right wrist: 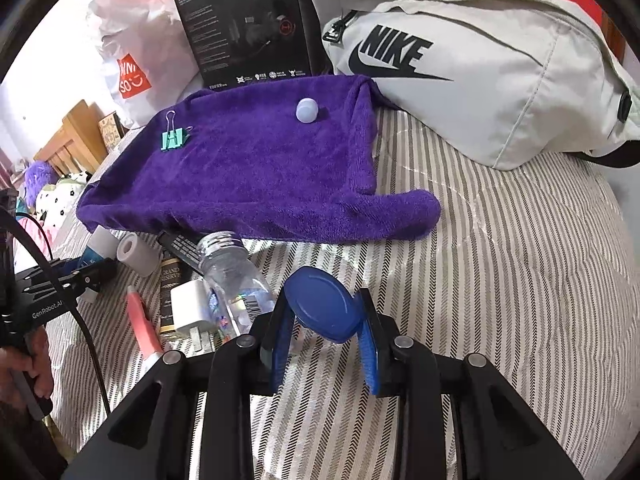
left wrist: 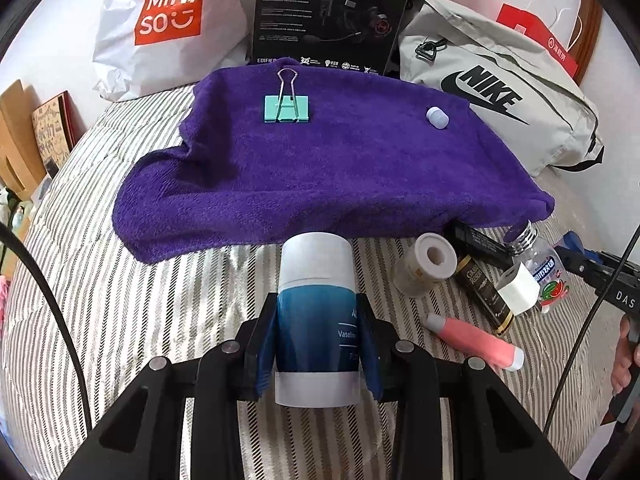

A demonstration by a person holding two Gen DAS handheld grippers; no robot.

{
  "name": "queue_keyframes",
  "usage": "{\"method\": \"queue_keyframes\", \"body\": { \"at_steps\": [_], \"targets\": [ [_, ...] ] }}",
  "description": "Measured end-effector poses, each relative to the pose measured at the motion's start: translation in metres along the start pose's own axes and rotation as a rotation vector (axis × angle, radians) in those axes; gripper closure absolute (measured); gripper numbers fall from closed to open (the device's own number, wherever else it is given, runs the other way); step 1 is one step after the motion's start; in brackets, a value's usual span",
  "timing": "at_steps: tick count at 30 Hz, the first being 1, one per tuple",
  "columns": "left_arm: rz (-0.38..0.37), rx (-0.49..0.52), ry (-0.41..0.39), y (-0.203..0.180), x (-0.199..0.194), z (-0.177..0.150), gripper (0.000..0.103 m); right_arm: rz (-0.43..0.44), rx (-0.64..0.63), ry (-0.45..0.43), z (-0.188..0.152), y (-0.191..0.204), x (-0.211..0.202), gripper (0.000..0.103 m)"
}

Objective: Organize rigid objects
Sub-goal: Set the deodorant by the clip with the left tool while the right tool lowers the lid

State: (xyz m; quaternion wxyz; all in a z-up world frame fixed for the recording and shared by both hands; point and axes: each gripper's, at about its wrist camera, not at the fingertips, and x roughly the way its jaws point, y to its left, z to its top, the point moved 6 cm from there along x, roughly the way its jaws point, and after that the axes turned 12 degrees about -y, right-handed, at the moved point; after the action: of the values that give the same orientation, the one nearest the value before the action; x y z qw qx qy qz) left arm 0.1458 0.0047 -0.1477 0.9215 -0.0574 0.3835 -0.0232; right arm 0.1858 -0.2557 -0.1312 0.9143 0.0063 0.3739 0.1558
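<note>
Holdings, both grippers loaded: our left gripper [left wrist: 316, 344] clamps a blue-and-white Vaseline tube [left wrist: 316, 312] upright by its lower half, above the striped bedcover [left wrist: 120, 300]; our right gripper [right wrist: 326, 332] pinches a blue bottle cap [right wrist: 322, 308] by its rim, tilted, just in front of the open clear bottle [right wrist: 230, 276] it appears to belong to. Already laid out on the purple towel [left wrist: 320, 160]: a teal binder clip [left wrist: 287, 108] and a small pale round cap [left wrist: 437, 117], well apart. Unsorted heap beside the towel's near edge: tape roll [left wrist: 424, 266], black Grand Reserve box [left wrist: 484, 292], white charger [left wrist: 518, 288], pink pen-like stick [left wrist: 476, 342], and the bottle lying on its side. Risks, as we judge them: the tube, gripped low with a tall free top, may swing or slip between the jaws if moved fast, and may topple if stood on the soft, uneven towel; laid flat, it could roll toward the clip. The cap, held only on its thin edge and at a slant, could pop out and drop into the heap. The bottle lies open, so any liquid left inside could spill onto the charger touching it. The towel's near edge drapes over the black box, so setting weight there could drag the cloth.
</note>
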Motion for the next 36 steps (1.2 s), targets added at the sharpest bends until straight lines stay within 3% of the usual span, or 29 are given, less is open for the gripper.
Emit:
{"method": "queue_keyframes", "body": {
  "at_steps": [14, 36],
  "targets": [
    [-0.015, -0.033, -0.03, 0.008, -0.021, 0.012, 0.069, 0.042, -0.018, -0.022, 0.014, 0.015, -0.007, 0.073],
    [-0.006, -0.044, -0.097, 0.02, -0.021, 0.082, 0.069, 0.085, -0.075, -0.04, 0.082, 0.034, 0.021, 0.073]
  ]
}}
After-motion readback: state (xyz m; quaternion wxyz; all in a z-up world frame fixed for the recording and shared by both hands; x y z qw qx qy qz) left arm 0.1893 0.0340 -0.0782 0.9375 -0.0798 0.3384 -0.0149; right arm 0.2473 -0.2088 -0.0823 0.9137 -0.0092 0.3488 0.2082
